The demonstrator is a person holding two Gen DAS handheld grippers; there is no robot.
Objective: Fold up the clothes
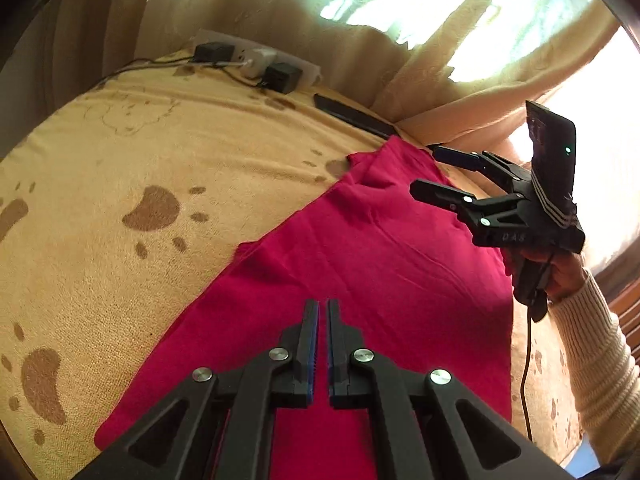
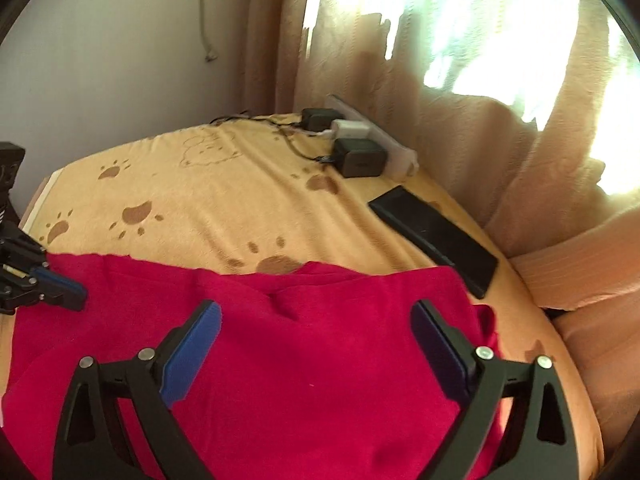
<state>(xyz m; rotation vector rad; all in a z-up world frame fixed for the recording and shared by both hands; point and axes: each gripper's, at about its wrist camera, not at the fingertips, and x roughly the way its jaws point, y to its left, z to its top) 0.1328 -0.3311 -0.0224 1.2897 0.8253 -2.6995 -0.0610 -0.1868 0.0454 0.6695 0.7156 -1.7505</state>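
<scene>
A red garment point(image 1: 360, 280) lies spread flat on a tan blanket with brown paw prints point(image 1: 160, 160). In the left wrist view my left gripper point(image 1: 323, 305) hovers over the garment's near part, its fingers pressed together with no cloth between them. My right gripper point(image 1: 424, 172), held by a hand in a cream ribbed sleeve, stands open over the garment's far right corner. In the right wrist view the right gripper point(image 2: 316, 309) is wide open above the red garment point(image 2: 300, 360), nothing between its blue pads. The left gripper point(image 2: 78, 294) shows at the left edge, shut.
A white power strip with black and white chargers point(image 2: 360, 148) and cables lies at the blanket's far edge. A black phone point(image 2: 436, 236) rests just beyond the garment's right corner. Beige curtains point(image 2: 440, 100) hang behind, and a pillow point(image 2: 580, 272) lies at the right.
</scene>
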